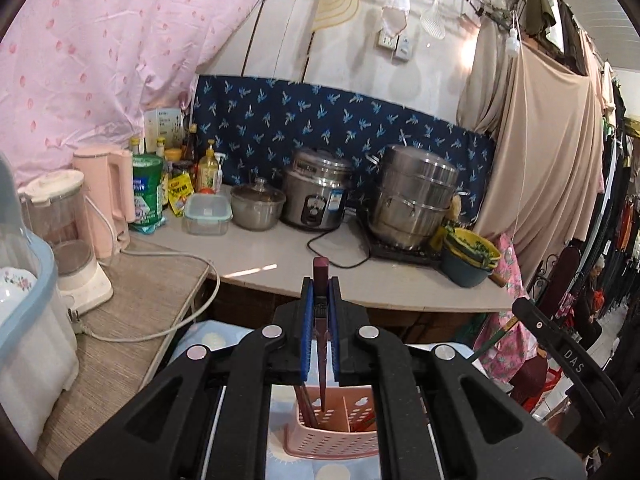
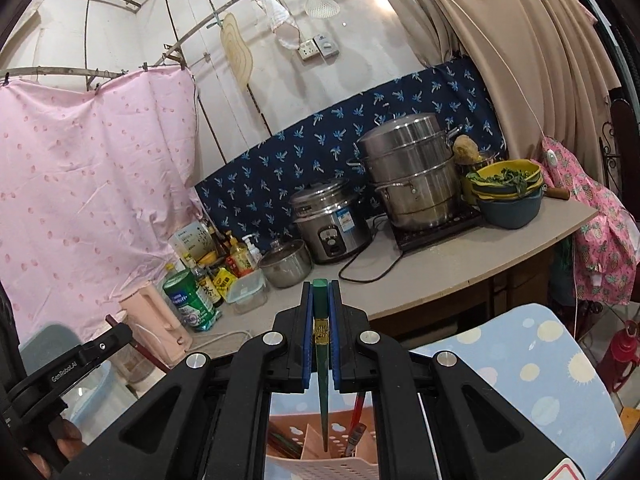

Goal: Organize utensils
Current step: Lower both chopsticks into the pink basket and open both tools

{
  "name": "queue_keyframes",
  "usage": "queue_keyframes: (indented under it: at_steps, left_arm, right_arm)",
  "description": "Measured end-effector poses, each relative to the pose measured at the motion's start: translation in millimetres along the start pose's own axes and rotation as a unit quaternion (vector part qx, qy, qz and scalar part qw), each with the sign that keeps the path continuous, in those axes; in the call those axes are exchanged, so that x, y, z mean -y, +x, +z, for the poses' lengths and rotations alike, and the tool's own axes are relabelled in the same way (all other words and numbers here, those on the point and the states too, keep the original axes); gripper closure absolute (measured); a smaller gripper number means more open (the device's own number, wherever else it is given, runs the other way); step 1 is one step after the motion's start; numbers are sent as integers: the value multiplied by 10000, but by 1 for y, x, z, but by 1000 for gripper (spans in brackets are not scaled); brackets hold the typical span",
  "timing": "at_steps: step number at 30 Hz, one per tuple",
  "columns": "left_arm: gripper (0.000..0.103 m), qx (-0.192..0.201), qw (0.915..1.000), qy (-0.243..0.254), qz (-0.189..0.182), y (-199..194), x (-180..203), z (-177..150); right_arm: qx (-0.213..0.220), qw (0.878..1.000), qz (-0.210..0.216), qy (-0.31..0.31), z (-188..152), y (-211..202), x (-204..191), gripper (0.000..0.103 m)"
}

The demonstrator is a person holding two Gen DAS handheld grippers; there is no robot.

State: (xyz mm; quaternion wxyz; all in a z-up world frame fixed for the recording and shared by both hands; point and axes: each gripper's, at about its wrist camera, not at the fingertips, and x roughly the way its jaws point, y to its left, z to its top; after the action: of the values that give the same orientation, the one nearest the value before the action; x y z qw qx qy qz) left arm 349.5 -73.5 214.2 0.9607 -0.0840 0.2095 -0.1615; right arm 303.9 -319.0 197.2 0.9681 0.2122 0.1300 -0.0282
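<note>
We see a maroon chopstick (image 1: 321, 280) and a green chopstick (image 2: 320, 300) upright, tips inside the pink perforated holder (image 1: 332, 438).

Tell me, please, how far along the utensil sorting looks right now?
Partly done: several chopsticks already stand in the pink holder. In hand: the left claw grips a maroon chopstick, tip over a compartment, and the right claw grips a green chopstick above the holder. Left: lowering and releasing both. Whether more utensils wait elsewhere isn't visible.
</note>
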Motion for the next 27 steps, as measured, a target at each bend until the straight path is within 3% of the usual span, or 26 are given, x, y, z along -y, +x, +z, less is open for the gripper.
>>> queue_keyframes:
  at_steps: [9,11,12,14,27]
  left_arm:
    - [95,-353,9993,-29,75,28,-12,-29]
    - [87,-358,9993,-26,141,30,-13,-32]
    - [78,-381,9992,-16,139,31,-13,-34]
    - [72,-364,9992,26,171,30,-12,-36]
    - [64,-372,9981,317,373,5,-5,-48]
  right_arm:
    - [-614,9979,-94,-174,-41,37,6,96]
    - [-698,9973,-102,-218,-46,41,6,94]
    - [-712,9972,-92,-223,-47,41,6,92]
    - [-722,9970,-106,-246,-49,41,5,90]
    - [-542,9982,-99,-251,-46,4,5,74]
